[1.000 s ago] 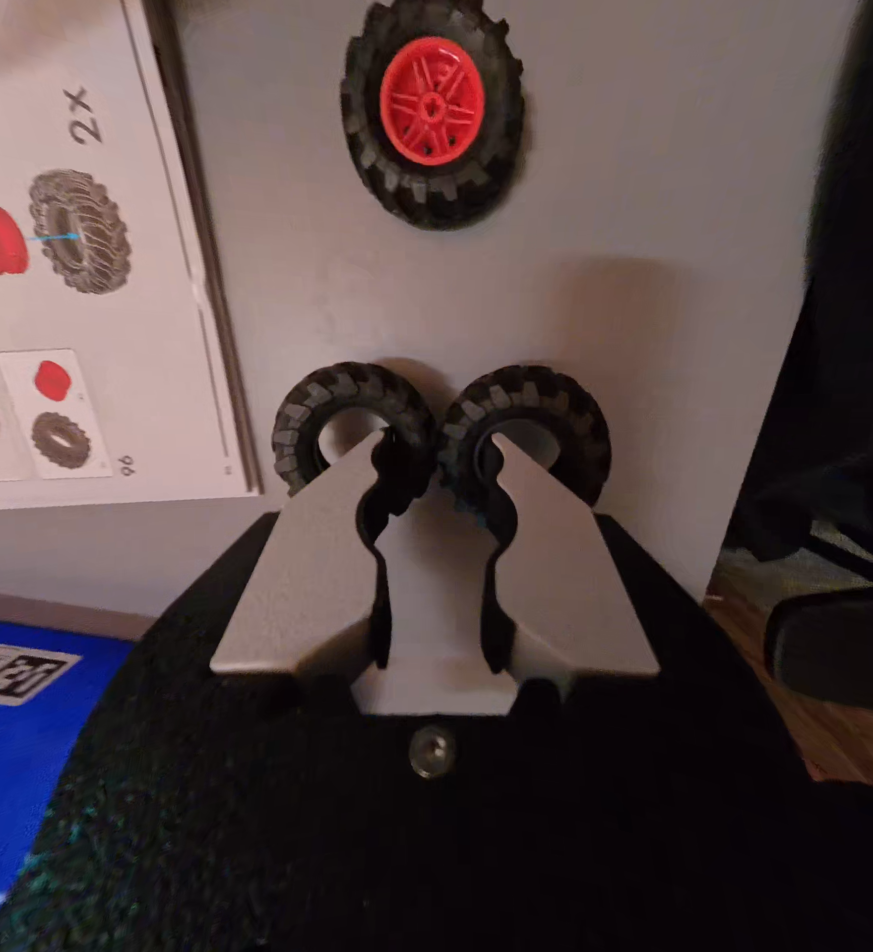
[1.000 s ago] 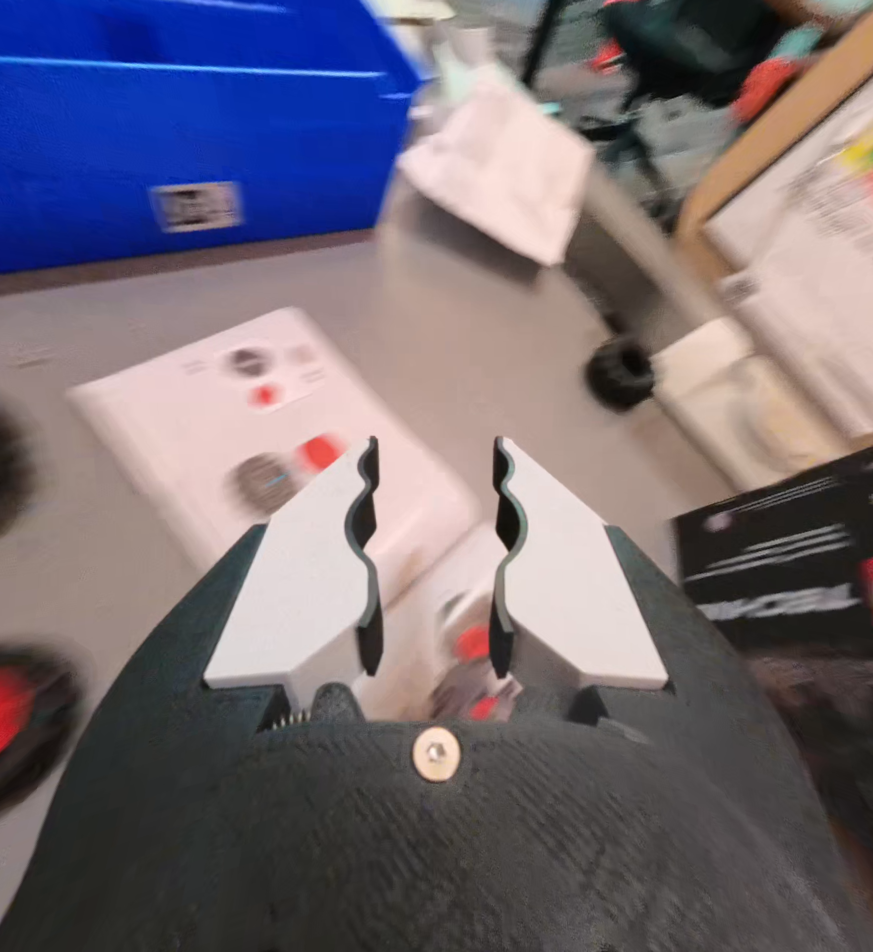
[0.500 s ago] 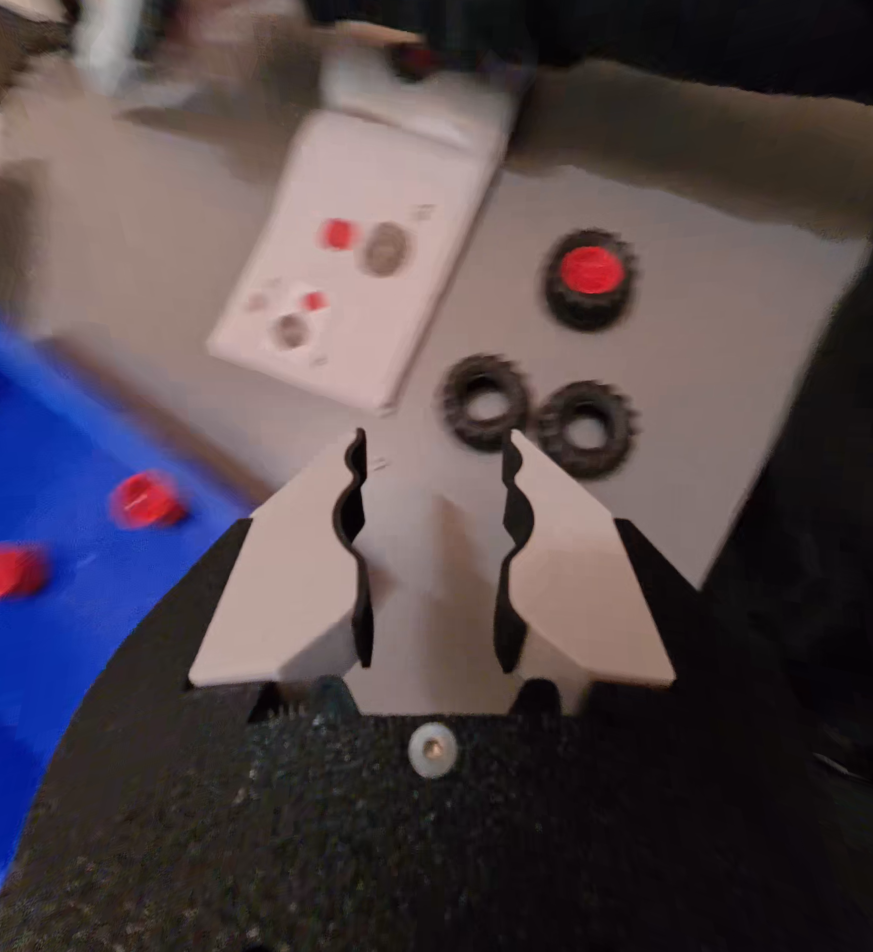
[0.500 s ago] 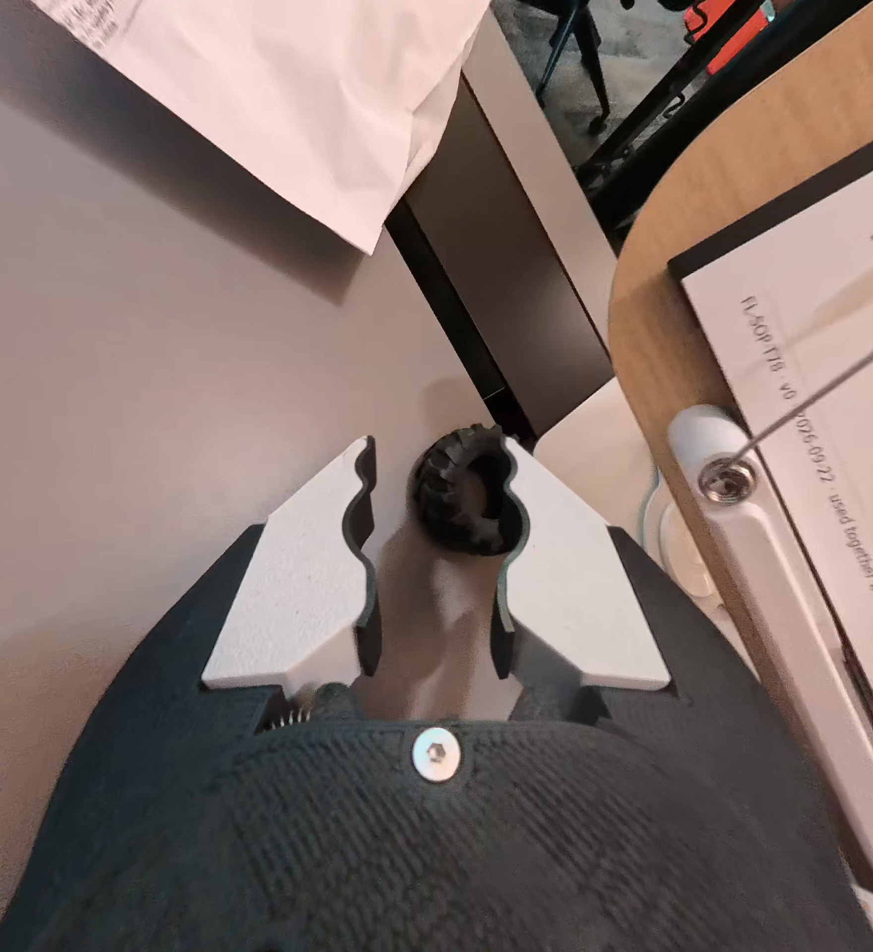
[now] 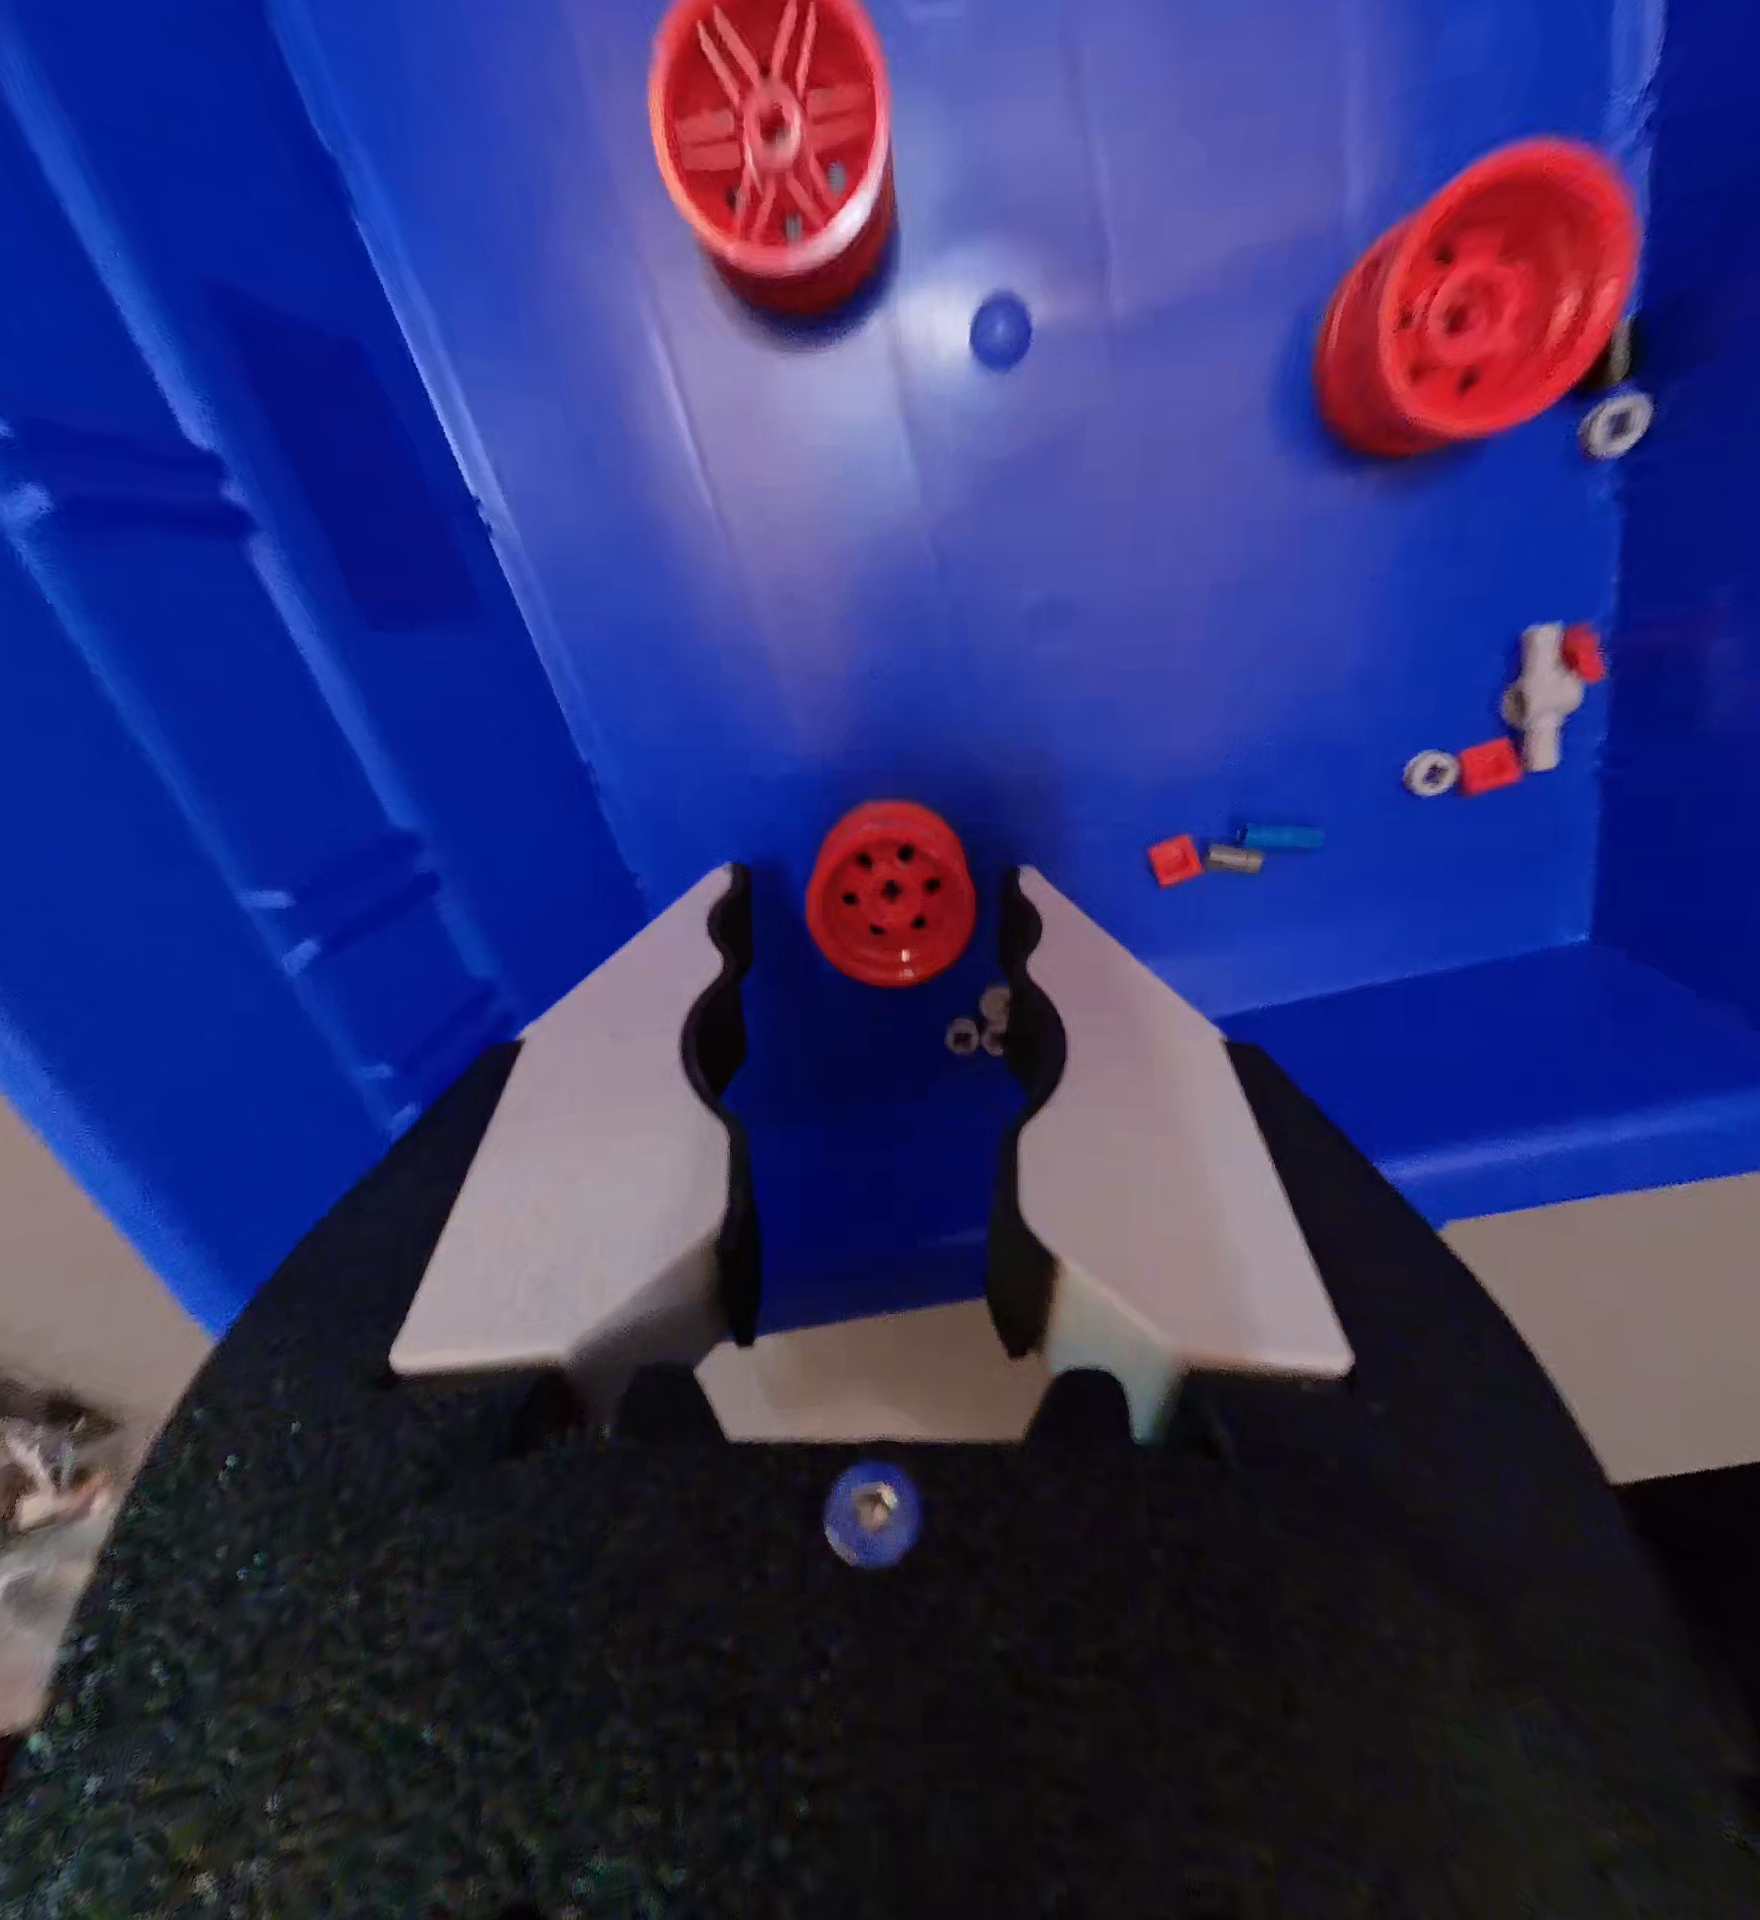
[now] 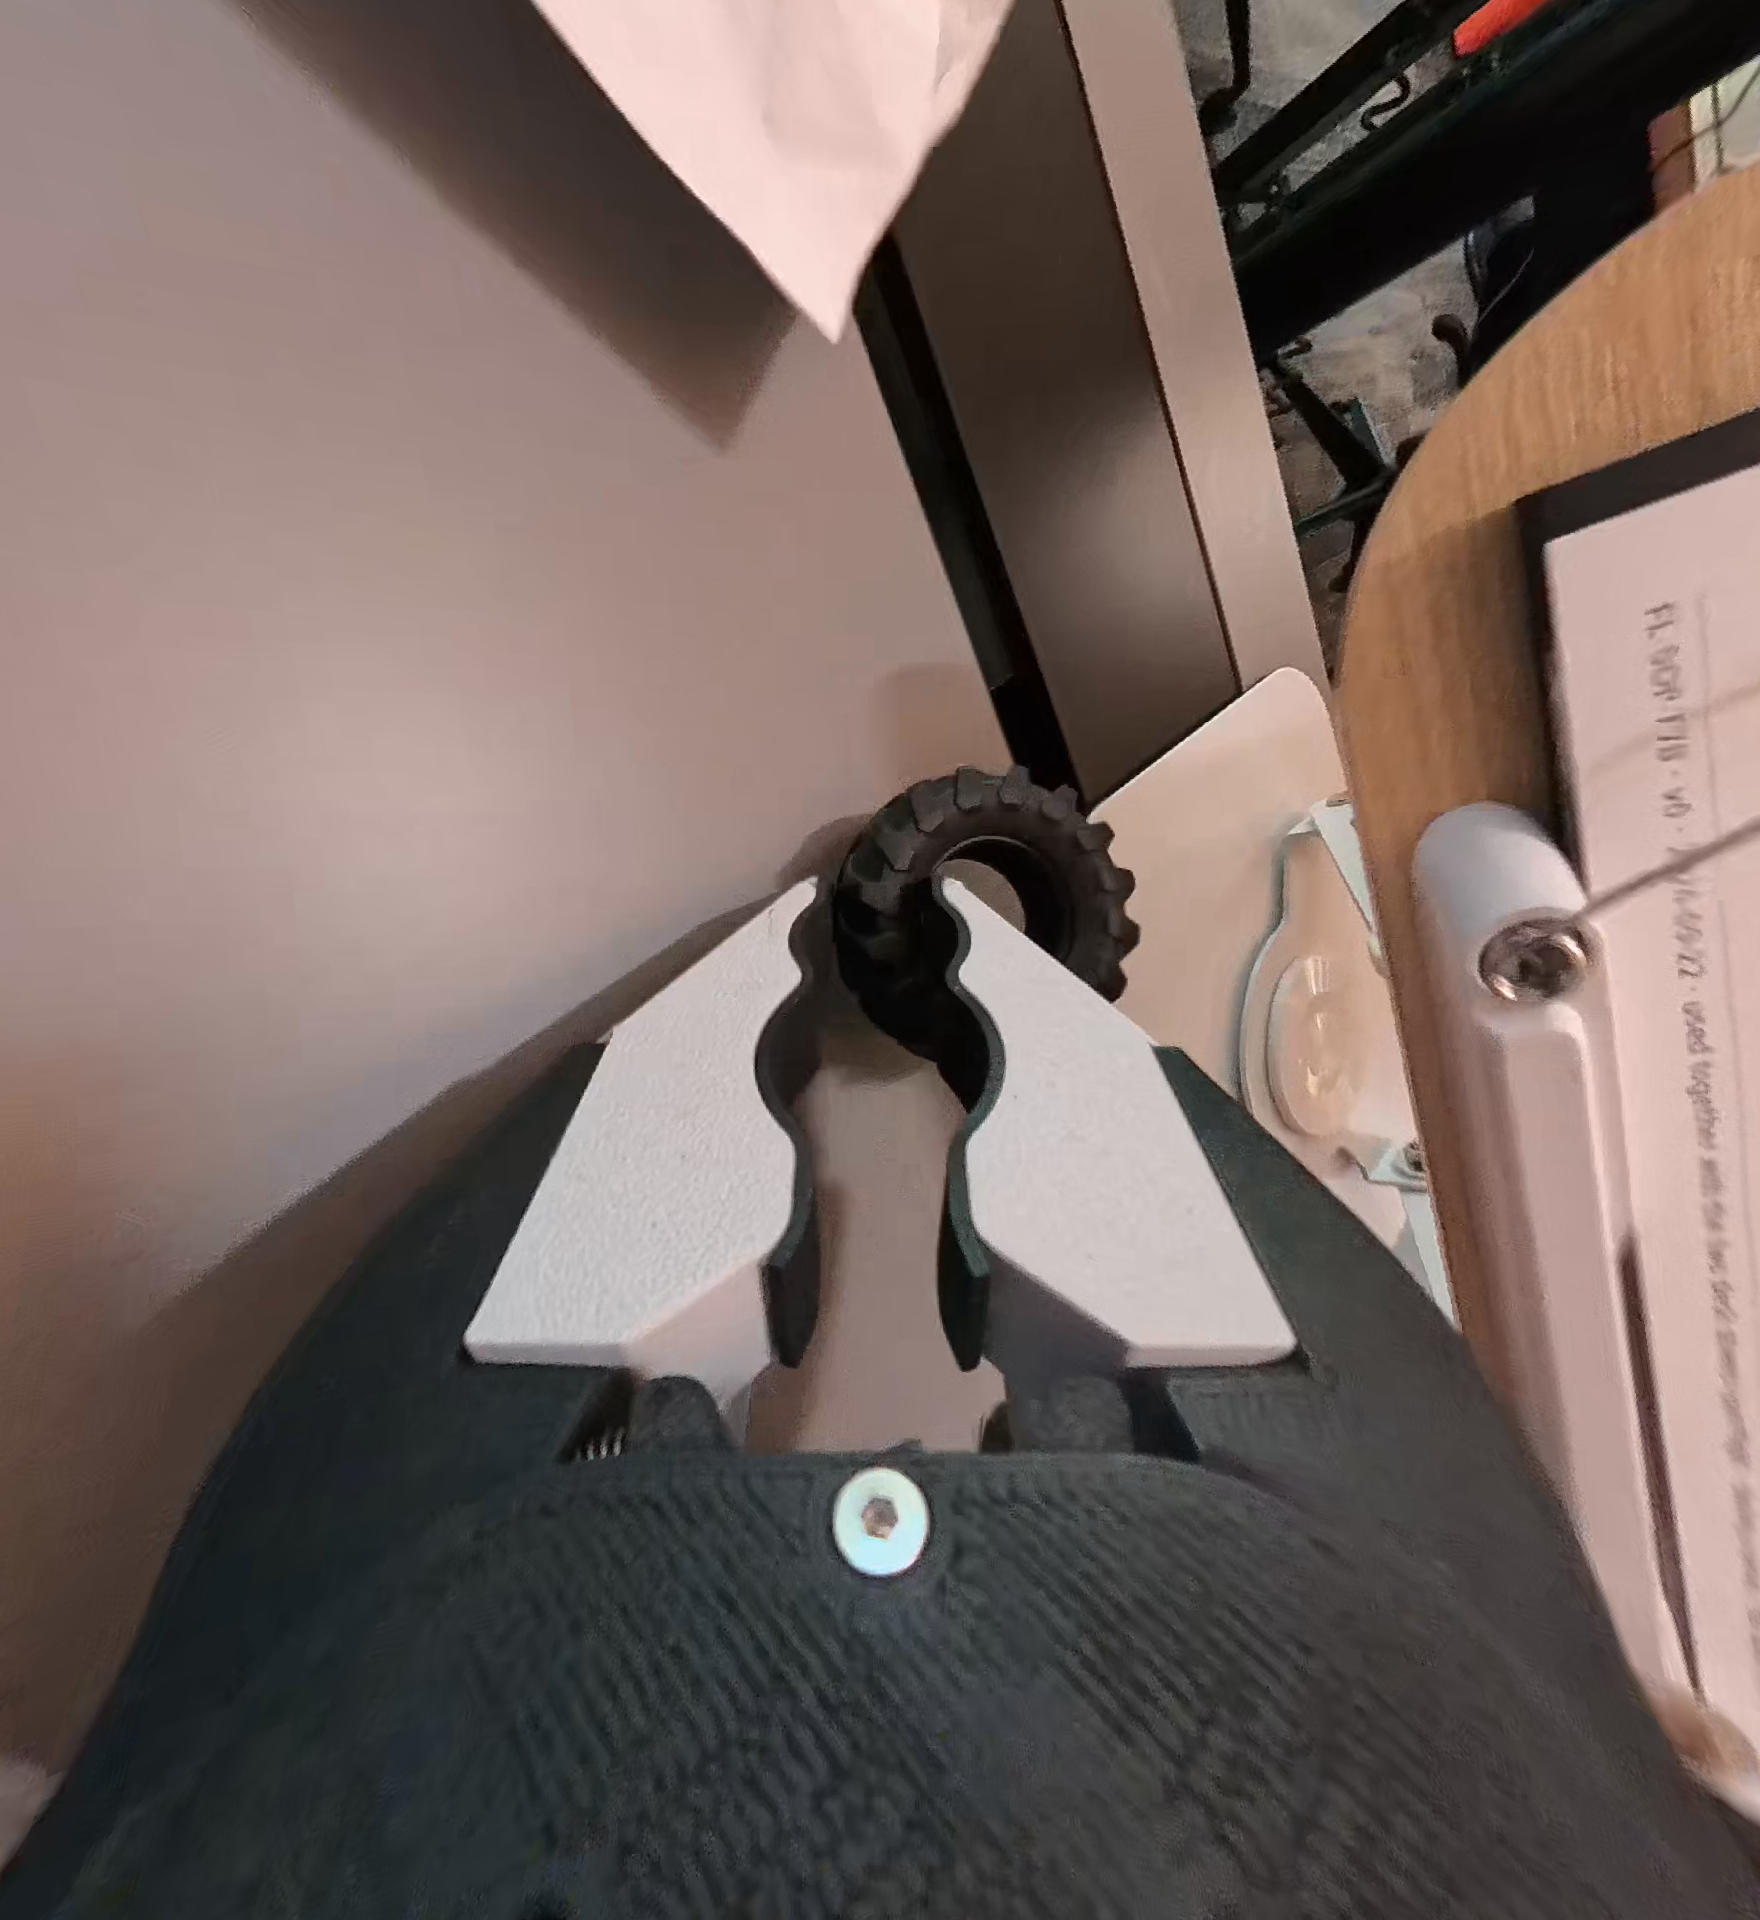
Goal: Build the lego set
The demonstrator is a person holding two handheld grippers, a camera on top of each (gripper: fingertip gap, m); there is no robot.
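The left gripper (image 5: 876, 883) now hangs open over the blue bin (image 5: 959, 582), facing a small red wheel (image 5: 891, 894); the right gripper (image 6: 881, 894) has closed on the black tire (image 6: 990, 883) at the table's (image 6: 336, 623) edge.

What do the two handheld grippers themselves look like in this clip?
Both match: the left gripper and right gripper each have a textured black printed body, a silver hex screw at centre, and two pale grey wedge-shaped fingers lined with wavy black pads. No cables or sleeves show.

Both wide-angle views are dimly and warmly lit, edges are bent and smeared by motion blur, and a soft glare is seen on the blue bin (image 5: 959, 582).
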